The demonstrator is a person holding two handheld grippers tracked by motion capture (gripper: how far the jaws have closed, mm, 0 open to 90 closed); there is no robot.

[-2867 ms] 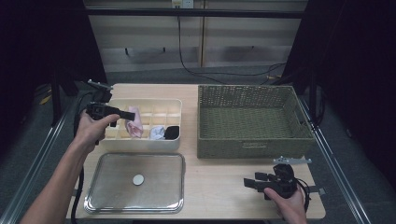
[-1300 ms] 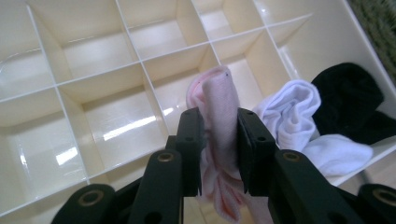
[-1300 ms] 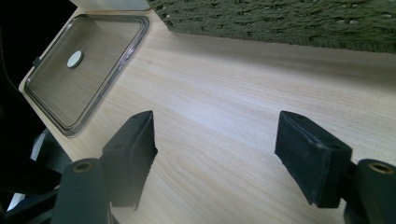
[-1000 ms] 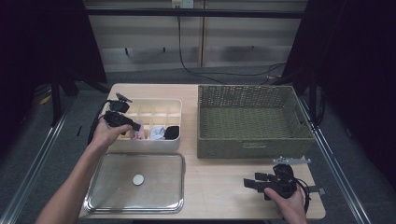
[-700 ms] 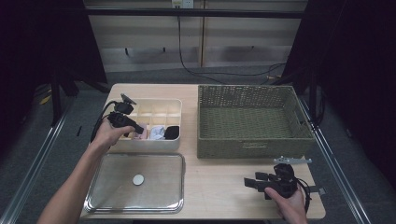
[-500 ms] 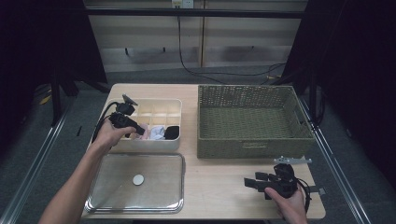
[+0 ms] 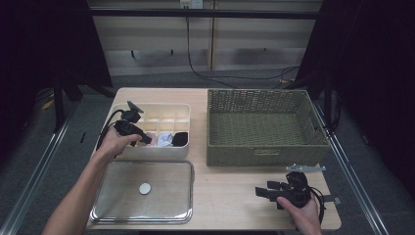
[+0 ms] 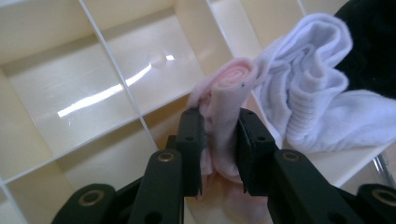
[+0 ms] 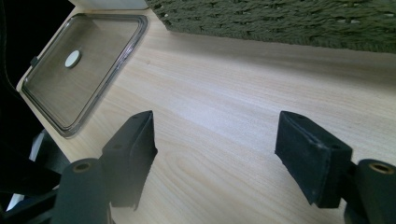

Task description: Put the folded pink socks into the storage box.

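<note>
Pink sock point(image 8: 229, 116) is being pinched by the left gripper point(image 8: 217, 140) inside the divided box point(image 7: 169, 113); right gripper point(image 9: 215, 154) is waiting wide, basket point(image 7: 264, 125) holding nothing.

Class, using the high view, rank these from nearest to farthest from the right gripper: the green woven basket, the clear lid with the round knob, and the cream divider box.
From the right gripper:
1. Green woven basket, just behind it.
2. Clear lid, across the table's front.
3. Cream divider box, far back-left.

A green woven rectangular basket point(image 7: 266, 125) sits far right on the pale wooden table point(image 7: 230, 186). A clear rectangular lid point(image 7: 142, 193) with a round white knob point(image 7: 145, 188) lies near left.
</note>
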